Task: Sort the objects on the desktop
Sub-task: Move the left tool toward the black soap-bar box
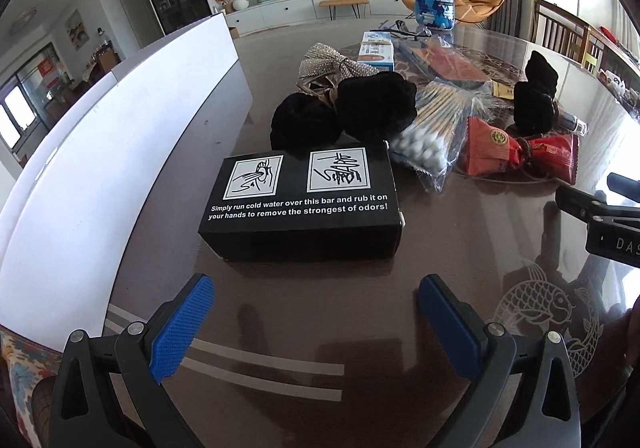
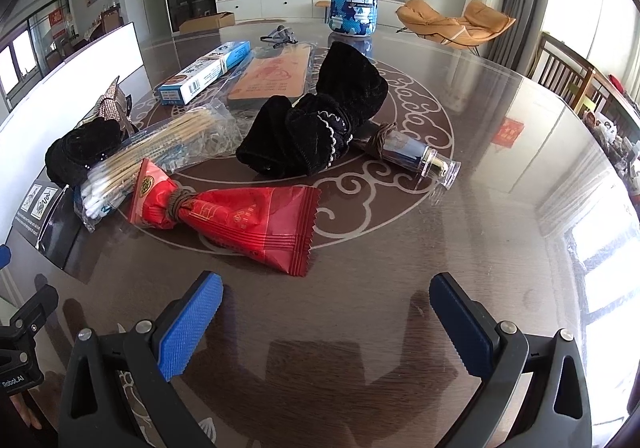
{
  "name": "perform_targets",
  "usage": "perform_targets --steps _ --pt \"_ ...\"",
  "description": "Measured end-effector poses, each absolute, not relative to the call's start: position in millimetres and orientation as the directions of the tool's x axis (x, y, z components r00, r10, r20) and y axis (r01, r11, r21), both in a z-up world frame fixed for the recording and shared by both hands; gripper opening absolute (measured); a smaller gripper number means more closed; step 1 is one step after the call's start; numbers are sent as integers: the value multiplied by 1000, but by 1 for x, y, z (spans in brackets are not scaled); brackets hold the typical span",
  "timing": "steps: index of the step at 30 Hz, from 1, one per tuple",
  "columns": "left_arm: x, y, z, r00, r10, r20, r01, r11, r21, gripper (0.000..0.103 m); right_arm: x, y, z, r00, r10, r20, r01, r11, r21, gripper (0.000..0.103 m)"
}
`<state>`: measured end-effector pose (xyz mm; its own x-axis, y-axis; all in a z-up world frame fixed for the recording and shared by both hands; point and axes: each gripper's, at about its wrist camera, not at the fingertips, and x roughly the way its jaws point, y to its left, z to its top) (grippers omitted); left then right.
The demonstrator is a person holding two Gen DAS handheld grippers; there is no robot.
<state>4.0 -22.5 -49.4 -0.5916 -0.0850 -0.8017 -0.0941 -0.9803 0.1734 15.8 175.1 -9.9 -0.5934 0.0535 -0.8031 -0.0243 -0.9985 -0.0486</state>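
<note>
- Left gripper (image 1: 316, 322): jaws apart, nothing held, hovering over the glass table (image 1: 460, 240).
- Black box (image 1: 302, 204) seen at 12 o'clock, just ahead of the left fingers, lying flat.
- Cotton swab bag (image 1: 430, 128) noted at 1 o'clock, touching the box's far right corner.
- Right gripper (image 2: 326, 322): jaws apart, empty.
- Red packet (image 2: 236, 218), tied with a band, lies at 11 o'clock; black velvet bow (image 2: 316, 128) is seen beyond it at 12 o'clock.
</note>
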Motion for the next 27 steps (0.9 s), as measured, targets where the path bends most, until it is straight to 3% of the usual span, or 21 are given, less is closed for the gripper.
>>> perform_targets --steps 3,7,27 --pt "-1 -28 -50 -577 -67 -814 -96 -984 148 103 16 175 -10 -593 51 -804 -24 -999 -46 103" --pt "-13 -50 -55 -515 29 -857 -54 -999 -1 103 16 175 -10 -593 50 -804 -22 -999 -46 103" --pt "-22 -46 -57 -563 0 -827 -9 -1000 6 103 17 175 -10 -591 44 -805 -20 -999 -40 103"
